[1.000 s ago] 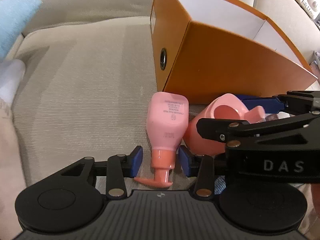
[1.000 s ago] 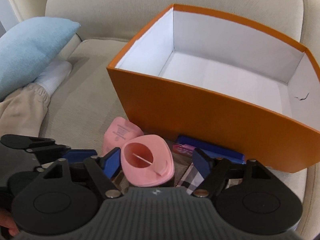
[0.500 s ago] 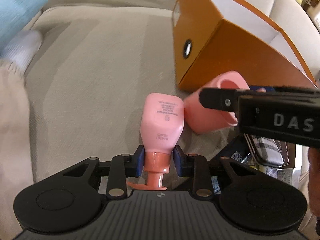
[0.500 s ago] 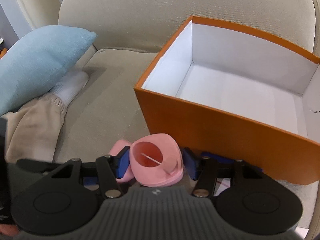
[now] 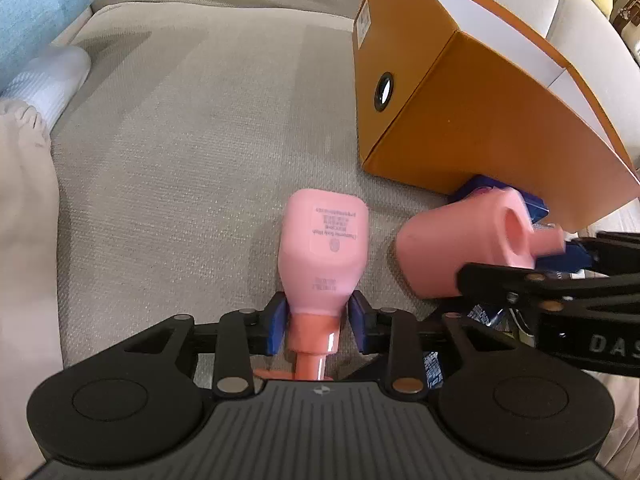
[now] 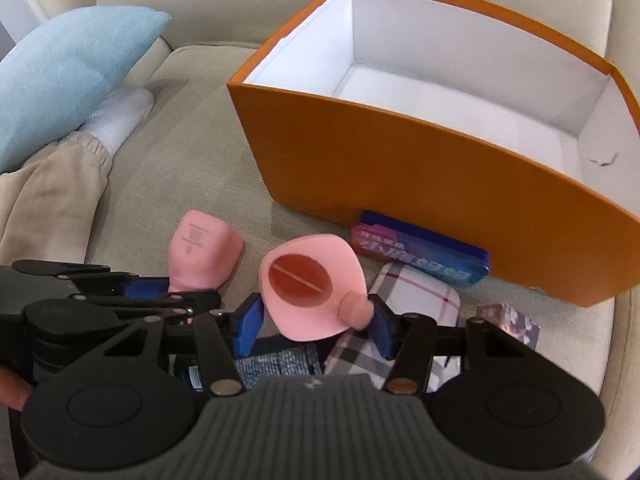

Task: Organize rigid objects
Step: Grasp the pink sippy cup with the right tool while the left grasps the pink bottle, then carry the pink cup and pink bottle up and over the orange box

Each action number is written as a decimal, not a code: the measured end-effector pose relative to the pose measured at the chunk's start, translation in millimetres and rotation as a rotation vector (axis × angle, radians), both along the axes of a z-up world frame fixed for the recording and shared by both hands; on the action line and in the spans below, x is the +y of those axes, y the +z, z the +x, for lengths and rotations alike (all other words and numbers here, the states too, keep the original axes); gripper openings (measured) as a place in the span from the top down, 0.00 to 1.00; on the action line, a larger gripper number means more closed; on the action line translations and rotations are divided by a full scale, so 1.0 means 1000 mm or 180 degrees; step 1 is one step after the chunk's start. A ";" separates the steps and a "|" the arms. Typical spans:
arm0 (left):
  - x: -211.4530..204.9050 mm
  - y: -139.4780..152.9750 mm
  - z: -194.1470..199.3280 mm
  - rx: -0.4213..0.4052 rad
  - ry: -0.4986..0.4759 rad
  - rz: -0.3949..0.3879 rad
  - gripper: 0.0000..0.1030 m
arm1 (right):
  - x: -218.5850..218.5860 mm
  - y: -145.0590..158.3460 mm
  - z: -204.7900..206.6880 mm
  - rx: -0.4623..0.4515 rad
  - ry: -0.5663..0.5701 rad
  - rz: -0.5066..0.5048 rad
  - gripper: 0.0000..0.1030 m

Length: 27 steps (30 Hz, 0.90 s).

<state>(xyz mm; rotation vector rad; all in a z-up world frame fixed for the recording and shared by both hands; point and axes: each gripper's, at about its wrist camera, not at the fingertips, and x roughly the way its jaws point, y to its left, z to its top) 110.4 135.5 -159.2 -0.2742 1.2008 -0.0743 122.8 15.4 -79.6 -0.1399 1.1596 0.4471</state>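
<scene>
My left gripper (image 5: 318, 322) is shut on the neck of a pink pump bottle (image 5: 324, 252) and holds it above the sofa seat; the bottle also shows in the right wrist view (image 6: 204, 254). My right gripper (image 6: 316, 322) is shut on a pink cup (image 6: 314, 284) with a side spout, lifted off the seat; the cup shows to the right in the left wrist view (image 5: 468, 248). An open orange box (image 6: 420, 172) with a white, empty inside stands just behind both; it also shows in the left wrist view (image 5: 472, 120).
A blue flat tin (image 6: 420, 248), a plaid case (image 6: 404, 308), a small patterned box (image 6: 510, 322) and a dark printed packet (image 6: 276, 366) lie in front of the box. A blue cushion (image 6: 68, 68) and a person's leg in a white sock (image 6: 116, 116) lie at left.
Both grippers have risen with their objects. The bottle and the cup are higher above the seat, and the cup has moved right, away from the bottle. The items under the cup are uncovered.
</scene>
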 end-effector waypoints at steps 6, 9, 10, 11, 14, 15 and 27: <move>0.018 0.000 0.000 -0.0024 0.0159 -0.0109 0.65 | 0.012 -0.007 0.010 0.0025 0.0029 0.0046 0.45; 0.025 0.002 0.000 -0.0039 0.0232 -0.0051 0.65 | 0.021 0.000 0.009 -0.0127 0.0118 -0.0040 0.46; 0.022 0.001 0.000 -0.0032 0.0252 -0.0052 0.65 | 0.024 0.003 0.008 -0.0141 0.0180 -0.0047 0.47; 0.016 0.001 0.000 -0.0022 0.0269 -0.0063 0.65 | 0.025 0.006 0.007 -0.0130 0.0231 -0.0030 0.48; 0.019 0.002 0.014 -0.0004 0.0286 -0.0077 0.65 | 0.027 0.011 0.002 -0.0083 0.0318 -0.0033 0.50; 0.015 -0.002 0.009 0.0005 0.0288 -0.0068 0.64 | 0.027 0.012 0.001 -0.0078 0.0325 -0.0024 0.50; 0.021 -0.006 -0.002 -0.0032 0.0486 -0.0190 0.62 | 0.026 -0.009 0.026 -0.0106 0.0187 0.0392 0.43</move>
